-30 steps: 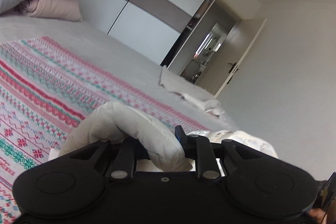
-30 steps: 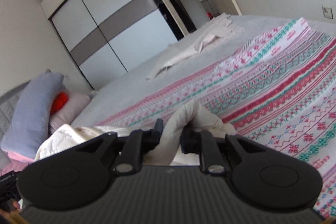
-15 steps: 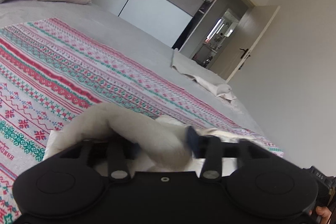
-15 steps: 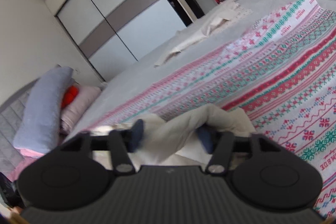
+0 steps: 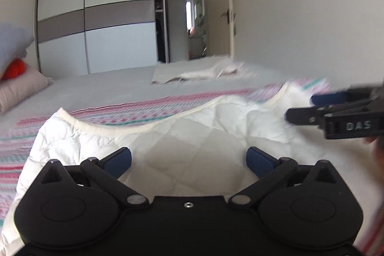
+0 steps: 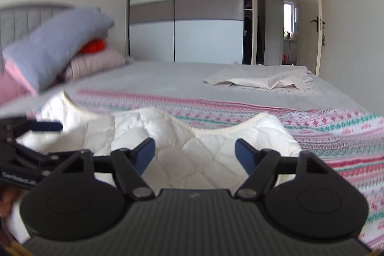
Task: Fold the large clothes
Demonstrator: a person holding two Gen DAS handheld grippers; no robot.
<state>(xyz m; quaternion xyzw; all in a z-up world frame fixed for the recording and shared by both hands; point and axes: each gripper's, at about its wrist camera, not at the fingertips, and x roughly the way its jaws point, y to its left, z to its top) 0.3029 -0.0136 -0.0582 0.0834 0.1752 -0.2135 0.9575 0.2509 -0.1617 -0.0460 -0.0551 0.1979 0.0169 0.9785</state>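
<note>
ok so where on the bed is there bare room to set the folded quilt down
Bare grey sheet runs between the pillow pile and the beige cloth, beyond the patterned blanket. The blanket's right side is also free. The near side is crowded: the white quilt and both open tongs, left and right.

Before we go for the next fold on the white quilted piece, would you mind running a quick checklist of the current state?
1. Left gripper open, holding nothing: ok.
2. Right gripper open, holding nothing: ok.
3. White quilted garment released and lying on the patterned blanket: ok.
4. Garment flat: not ok, its far edge is wavy and puckered.
5. Beige cloth lies apart from the garment, farther up the bed: ok.
6. Near edge of the garment: cannot tell, hidden by the grippers.
</note>
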